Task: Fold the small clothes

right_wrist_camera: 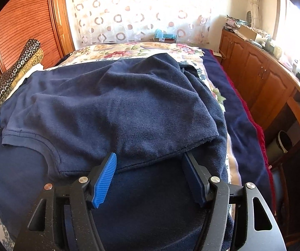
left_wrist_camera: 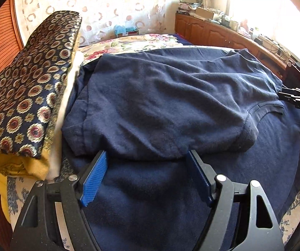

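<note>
Both my left fingers (left_wrist_camera: 145, 156) and right fingers (right_wrist_camera: 149, 159) gape, gripping nothing; pinch the navy T-shirt (left_wrist_camera: 160, 104) hem evenly (collar side too).

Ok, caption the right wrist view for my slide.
Open right gripper at the edge of a navy shirt folded over on a bed.

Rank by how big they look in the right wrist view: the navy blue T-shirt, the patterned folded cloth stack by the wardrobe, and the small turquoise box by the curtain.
1. Navy blue T-shirt, the largest by far.
2. Patterned folded cloth stack.
3. Small turquoise box, the smallest, though it is also farthest from the camera, so its true size is unsure.
</note>
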`<action>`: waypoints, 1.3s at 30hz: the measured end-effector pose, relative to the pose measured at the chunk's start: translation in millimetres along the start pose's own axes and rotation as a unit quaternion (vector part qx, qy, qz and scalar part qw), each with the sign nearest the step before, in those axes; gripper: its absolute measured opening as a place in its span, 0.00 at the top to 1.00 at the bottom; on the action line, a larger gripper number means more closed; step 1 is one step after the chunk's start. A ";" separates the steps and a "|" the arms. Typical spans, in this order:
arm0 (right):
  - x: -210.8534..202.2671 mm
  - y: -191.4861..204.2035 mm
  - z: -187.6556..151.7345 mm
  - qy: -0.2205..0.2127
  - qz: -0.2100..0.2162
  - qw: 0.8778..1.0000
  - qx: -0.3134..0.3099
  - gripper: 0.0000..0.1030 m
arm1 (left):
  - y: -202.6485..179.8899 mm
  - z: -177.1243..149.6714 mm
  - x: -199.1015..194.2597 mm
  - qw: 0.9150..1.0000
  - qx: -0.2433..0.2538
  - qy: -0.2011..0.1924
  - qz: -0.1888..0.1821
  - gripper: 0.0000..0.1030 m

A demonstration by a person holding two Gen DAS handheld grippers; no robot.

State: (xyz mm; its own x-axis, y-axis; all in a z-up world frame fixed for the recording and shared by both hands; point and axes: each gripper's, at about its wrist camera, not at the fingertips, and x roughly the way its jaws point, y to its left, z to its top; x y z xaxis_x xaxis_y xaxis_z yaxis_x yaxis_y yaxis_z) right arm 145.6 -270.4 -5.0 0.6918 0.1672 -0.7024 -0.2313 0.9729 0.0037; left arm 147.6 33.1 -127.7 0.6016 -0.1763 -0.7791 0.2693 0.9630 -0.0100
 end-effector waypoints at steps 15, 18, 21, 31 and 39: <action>0.6 -0.2 -0.6 0.000 0.000 1.000 -0.002 0.34 | 46.2 5.7 -3.7 0.991 -0.134 -0.007 -0.031 0.45; 0.7 -0.8 -0.3 0.000 0.000 1.000 -0.002 0.34 | 48.6 10.2 2.5 0.988 -0.150 -0.005 -0.030 0.45; 0.7 -1.7 0.1 0.000 0.000 1.000 -0.004 0.34 | 44.3 15.6 6.0 0.989 -0.146 -0.004 -0.025 0.45; 0.4 -1.7 -0.3 0.000 0.000 1.000 -0.004 0.34 | 33.9 26.1 -24.1 0.991 -0.117 -0.065 -0.024 0.93; -1.8 -9.2 -0.2 -0.004 0.013 1.000 0.010 0.34 | 31.8 27.4 -20.2 0.990 -0.118 -0.067 -0.032 0.93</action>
State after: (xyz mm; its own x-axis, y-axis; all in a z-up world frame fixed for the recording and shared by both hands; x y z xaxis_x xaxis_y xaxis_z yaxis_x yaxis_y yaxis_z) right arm 146.3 -279.6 -3.9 0.6910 0.1935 -0.6965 -0.2351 0.9713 0.0366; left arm 164.6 61.7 -95.1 0.6883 -0.2484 -0.6815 0.1364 0.9671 -0.2147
